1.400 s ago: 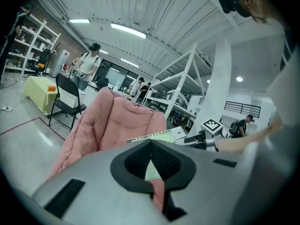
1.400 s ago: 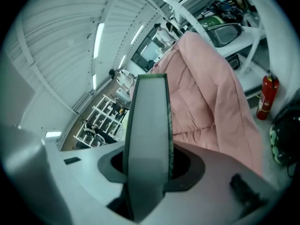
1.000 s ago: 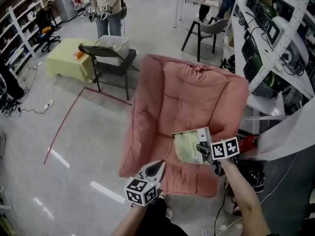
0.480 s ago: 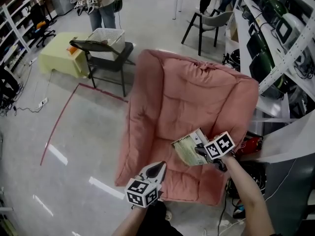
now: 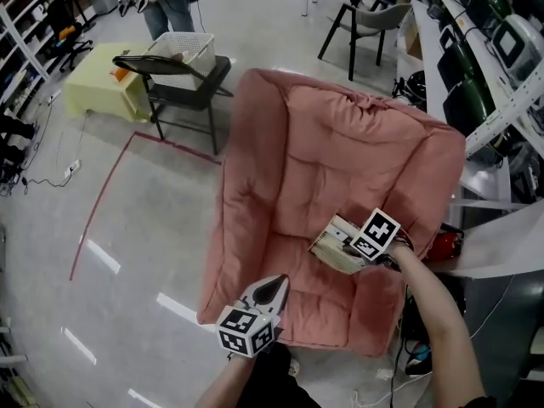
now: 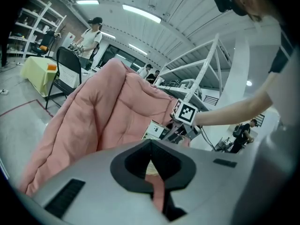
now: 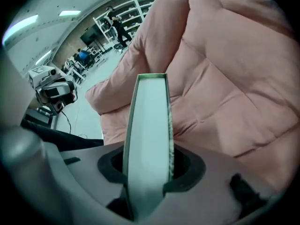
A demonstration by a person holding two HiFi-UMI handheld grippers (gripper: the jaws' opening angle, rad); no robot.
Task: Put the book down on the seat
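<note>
**A:** From the head view, where's the book?

**B:** Over the near right part of the pink seat, close by its right arm. It's tilted and pinched in the right tool. I can't tell whether it touches the cushion.

**A:** And the left tool?

**B:** It's at the seat's near edge, with its jaws pressed together on nothing. A dark chair with a basket on it stands far left.

**A:** What about the left gripper view?

**B:** The left tool has its tips meeting, and nothing is between them. Past it is the seat, with the right tool holding the book over it. A person stands far left.

**A:** And the right gripper view?

**B:** The right tool clamps the book edge-on, one jaw on each cover. The book's far end points at the seat.
</note>
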